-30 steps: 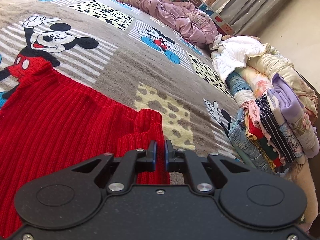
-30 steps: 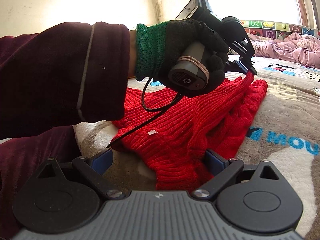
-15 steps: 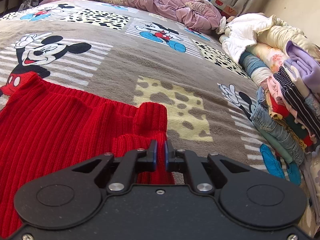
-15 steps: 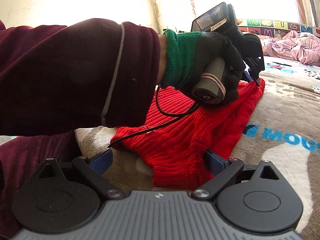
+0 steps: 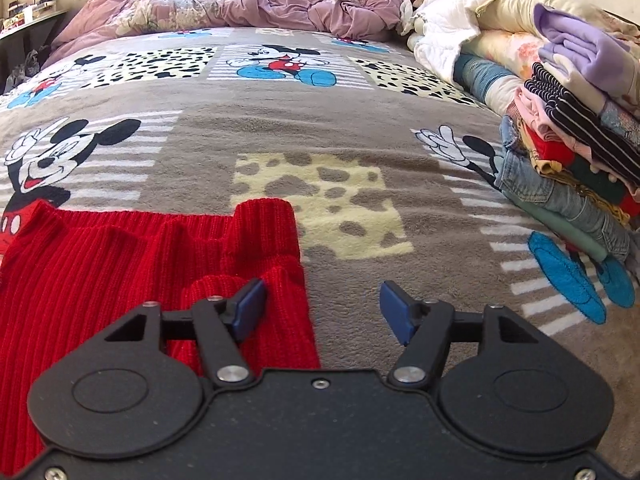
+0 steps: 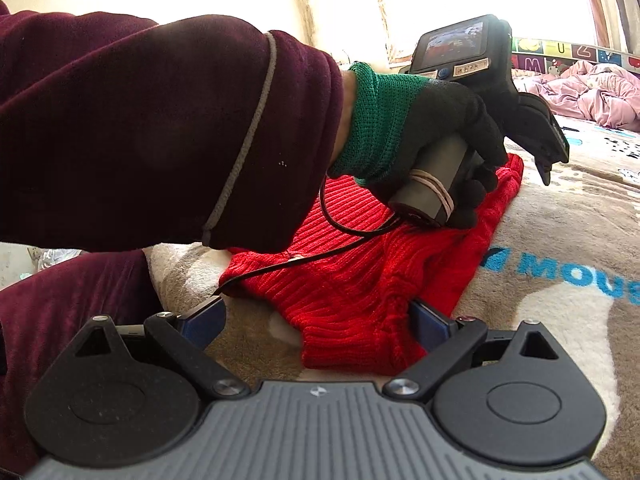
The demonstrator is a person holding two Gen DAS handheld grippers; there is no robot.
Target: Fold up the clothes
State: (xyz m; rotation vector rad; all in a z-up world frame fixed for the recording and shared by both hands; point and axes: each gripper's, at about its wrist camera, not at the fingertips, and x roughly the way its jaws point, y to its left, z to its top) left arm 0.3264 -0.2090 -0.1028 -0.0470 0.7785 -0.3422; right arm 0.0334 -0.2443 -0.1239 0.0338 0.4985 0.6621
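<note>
A red ribbed knit sweater (image 5: 120,264) lies on the Mickey Mouse blanket (image 5: 304,136), its folded sleeve end by my left gripper. My left gripper (image 5: 322,308) is open and empty, its left finger over the sweater's right edge. In the right wrist view the sweater (image 6: 360,280) lies between the open jaws of my right gripper (image 6: 316,320), which holds nothing. The gloved hand holding the left gripper (image 6: 548,160) hovers above the sweater's far end.
A stack of folded clothes (image 5: 568,136) runs along the bed's right side. A rumpled purple duvet (image 5: 256,4) lies at the bed's far end. The person's maroon sleeve (image 6: 140,132) fills the left of the right wrist view.
My left gripper has opened and let go of the sweater's sleeve, which now lies folded on the sweater. The left hand has turned and lifted slightly. The right gripper stays open.
</note>
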